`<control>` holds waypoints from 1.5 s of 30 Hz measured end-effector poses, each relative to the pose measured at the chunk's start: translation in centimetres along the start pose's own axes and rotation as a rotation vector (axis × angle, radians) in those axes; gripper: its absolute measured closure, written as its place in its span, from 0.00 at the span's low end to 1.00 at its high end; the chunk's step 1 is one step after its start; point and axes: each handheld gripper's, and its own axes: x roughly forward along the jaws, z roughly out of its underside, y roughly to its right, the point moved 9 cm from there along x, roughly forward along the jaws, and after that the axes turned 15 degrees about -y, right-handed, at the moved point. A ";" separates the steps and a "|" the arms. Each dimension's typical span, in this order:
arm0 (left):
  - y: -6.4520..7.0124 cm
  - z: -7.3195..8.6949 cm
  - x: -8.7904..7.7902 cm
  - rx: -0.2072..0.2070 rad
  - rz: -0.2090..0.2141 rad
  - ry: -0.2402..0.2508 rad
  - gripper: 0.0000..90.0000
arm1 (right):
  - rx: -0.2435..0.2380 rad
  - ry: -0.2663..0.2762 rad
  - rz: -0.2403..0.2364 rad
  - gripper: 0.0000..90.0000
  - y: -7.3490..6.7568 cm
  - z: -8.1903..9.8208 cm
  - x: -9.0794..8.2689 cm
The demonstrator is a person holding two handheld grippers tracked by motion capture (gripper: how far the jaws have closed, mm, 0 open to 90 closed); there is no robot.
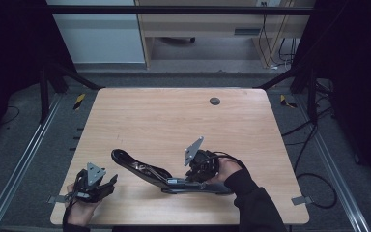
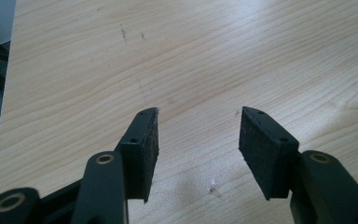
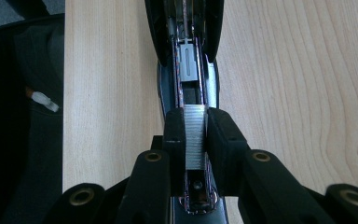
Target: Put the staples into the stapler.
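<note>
You see a matt, pale wood-grain table (image 1: 174, 116). On it, the stapler (image 1: 145, 171) looks glossy black plastic. Its staple strip (image 3: 195, 135) is ribbed, shiny metal.

The left hand-held gripper (image 1: 110, 181) is resting low with its jaws standing apart, while the right hand-held gripper (image 3: 196, 135) is pinching its jaws nearly together.

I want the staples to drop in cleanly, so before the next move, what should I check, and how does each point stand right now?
1. Staple strip pinched squarely between the right gripper pads: ok.
2. Stapler lid swung open, loading channel exposed: ok.
3. Strip lined up lengthwise over the channel: ok.
4. Silver pusher far enough back to leave room: cannot tell.
5. Left gripper open, holding nothing, apart from the stapler: ok.
6. Stapler base steadied on the table: not ok, nothing holds it.
</note>
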 end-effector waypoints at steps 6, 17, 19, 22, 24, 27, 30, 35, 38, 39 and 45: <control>0.0 0.0 0.0 -0.001 0.000 0.000 0.52 | -0.008 -0.003 0.001 0.87 0.0 0.0 0.2; 0.0 0.0 0.0 0.000 -0.001 -0.001 0.52 | -0.023 -0.014 0.007 0.87 0.1 0.1 0.7; 0.0 0.0 0.0 0.000 -0.001 -0.001 0.52 | -0.024 -0.015 0.005 0.87 0.1 0.1 0.8; 0.0 0.0 0.0 0.000 0.000 -0.002 0.52 | -0.034 -0.020 0.009 0.87 0.1 0.1 0.9; 0.0 0.0 0.0 0.000 0.000 -0.002 0.52 | -0.034 -0.023 0.008 0.87 0.1 0.1 0.9; 0.0 0.0 0.0 0.002 -0.001 -0.002 0.52 | -0.044 -0.029 0.009 0.87 0.1 0.2 1.0; 0.0 0.0 0.0 0.003 -0.001 -0.002 0.52 | -0.052 -0.018 0.013 0.87 0.1 0.1 1.1; 0.0 0.0 0.0 0.002 -0.001 -0.003 0.52 | -0.055 -0.016 0.018 0.87 0.2 0.1 1.1; 0.0 0.0 0.0 0.002 0.000 -0.003 0.52 | -0.060 -0.015 0.021 0.87 0.2 0.0 1.1; 0.0 0.0 0.1 0.003 0.000 -0.003 0.52 | -0.062 -0.015 0.021 0.87 0.2 0.0 1.1; 0.0 0.0 0.0 0.002 0.000 -0.002 0.52 | -0.076 -0.025 0.027 0.87 0.1 0.1 1.3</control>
